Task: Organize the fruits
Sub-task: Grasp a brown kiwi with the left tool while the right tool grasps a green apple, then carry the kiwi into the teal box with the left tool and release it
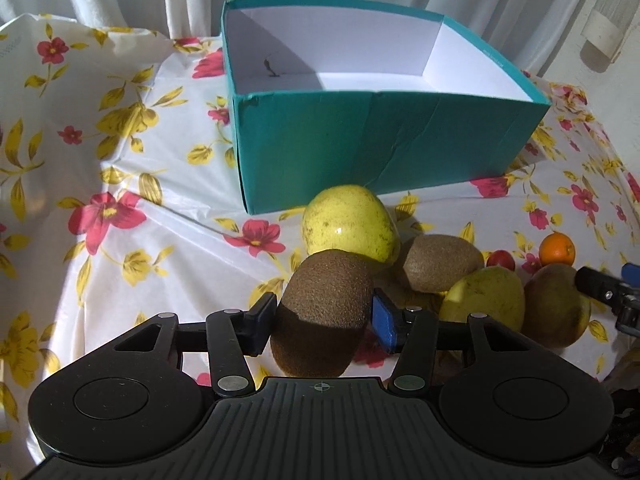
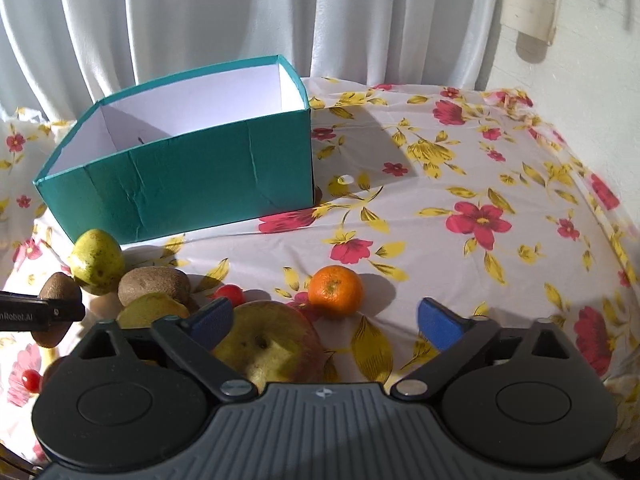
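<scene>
Two hand-held grippers in play: my left hand-held gripper [image 1: 324, 314] clamps a kiwi [image 1: 324, 312] lifted near the fruit pile, ready for the teal box [image 1: 384, 140] behind; right hand-held gripper [image 2: 326, 322] spread wide, empty, beside the orange [image 2: 336, 290] on the worktop [image 2: 460, 184]

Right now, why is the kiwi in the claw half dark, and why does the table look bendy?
Left wrist view: sunlight hits the top of the kiwi; the left claw shades its bottom. Right wrist view: the fisheye lens curves the tablecloth edges; the teal box casts a shadow.
</scene>
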A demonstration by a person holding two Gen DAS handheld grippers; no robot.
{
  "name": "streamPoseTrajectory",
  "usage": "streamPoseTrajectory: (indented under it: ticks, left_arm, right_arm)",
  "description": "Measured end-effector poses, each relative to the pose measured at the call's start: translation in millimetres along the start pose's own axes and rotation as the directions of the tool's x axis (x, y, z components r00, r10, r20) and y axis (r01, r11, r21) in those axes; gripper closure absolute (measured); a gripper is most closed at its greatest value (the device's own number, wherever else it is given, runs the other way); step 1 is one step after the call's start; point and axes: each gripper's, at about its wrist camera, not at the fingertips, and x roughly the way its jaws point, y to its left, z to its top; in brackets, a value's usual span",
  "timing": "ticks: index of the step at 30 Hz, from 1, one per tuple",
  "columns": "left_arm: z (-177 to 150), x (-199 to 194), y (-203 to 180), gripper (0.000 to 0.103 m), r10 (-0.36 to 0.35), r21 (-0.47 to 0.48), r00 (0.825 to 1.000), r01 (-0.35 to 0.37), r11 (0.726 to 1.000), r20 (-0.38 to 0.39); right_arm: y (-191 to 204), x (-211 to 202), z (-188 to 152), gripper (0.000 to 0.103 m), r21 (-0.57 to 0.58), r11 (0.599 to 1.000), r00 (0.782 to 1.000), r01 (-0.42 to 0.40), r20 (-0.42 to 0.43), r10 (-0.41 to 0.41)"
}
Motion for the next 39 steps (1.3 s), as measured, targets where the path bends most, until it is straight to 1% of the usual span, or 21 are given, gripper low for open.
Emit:
streamPoseTrajectory:
  ticks: [2,4,6,9,10,11,13,17,22,29,33,35,39]
  left_arm:
    - [2.4,-5.6,0.4,0.048,-0.008,-0.004,1.000,0.008,1.000,0.017]
    - [3.3,-8.9,0.4,0.048,-0.026,-0.010,0.999,0.026,1.000,0.023]
    - [2.6,-11.7,-0.3,0.048,-0.036,-0.008,0.999,0.036,0.999,0.029]
    - [1.7,-14.1,0.7,0.048,-0.021,-0.002,0.999,0.021,1.000,0.030]
    - [0.5,-15.7,2.0,0.048,-0.028,-0.009,0.999,0.028,1.000,0.034]
    - [-0.2,-16.5,2.9,0.048,-0.023,-0.011,0.999,0.023,1.000,0.034]
    - [-0.9,-17.1,4.8,0.048,-0.016,-0.017,0.999,0.016,1.000,0.029]
    - [-1.9,-17.7,7.3,0.048,-0.015,-0.031,1.000,0.016,0.999,0.027]
    - [-0.6,-16.3,5.1,0.048,-0.012,-0.034,1.000,0.013,0.999,0.016]
    - [9.2,-25.1,-2.6,0.048,-0.010,-0.014,0.999,0.011,1.000,0.039]
    - [26.0,-36.0,-7.2,0.048,0.003,-0.007,0.998,-0.002,1.000,0.068]
    - [36.9,-39.5,-10.6,0.048,0.011,-0.008,0.997,-0.011,1.000,0.080]
    - [60.7,-49.1,-21.4,0.048,0.020,-0.004,0.991,-0.020,1.000,0.132]
  right_arm:
    - [5.3,4.6,-1.5,0.014,-0.015,1.000,0.999,-0.018,-0.027,0.018]
    - [13.0,6.0,-3.5,0.017,-0.046,0.998,0.999,-0.039,-0.037,0.037]
    - [20.0,9.4,-5.0,0.019,-0.071,0.997,0.999,-0.032,-0.044,0.029]
    - [25.3,15.6,-4.0,0.024,-0.082,0.996,0.997,-0.046,-0.065,0.041]
    - [26.5,18.3,-3.8,0.025,-0.085,0.995,0.996,-0.052,-0.077,0.046]
    - [27.2,21.0,-4.1,0.025,-0.082,0.995,0.995,-0.059,-0.090,0.051]
    - [28.0,27.4,-4.3,0.029,-0.076,0.994,0.991,-0.074,-0.114,0.065]
    - [30.8,38.7,-5.4,0.029,-0.086,0.994,0.989,-0.069,-0.133,0.057]
    - [29.2,42.9,-2.8,0.029,-0.103,0.990,0.991,-0.092,-0.105,0.081]
    - [22.8,40.7,-0.3,0.030,-0.092,0.990,0.990,-0.107,-0.101,0.097]
    - [15.7,21.5,6.3,0.030,-0.073,0.991,0.993,-0.111,-0.036,0.109]
    - [15.6,13.1,12.7,0.030,-0.085,0.991,0.995,-0.104,-0.006,0.104]
    - [14.1,-1.3,25.3,0.030,-0.084,0.990,0.992,-0.115,0.050,0.119]
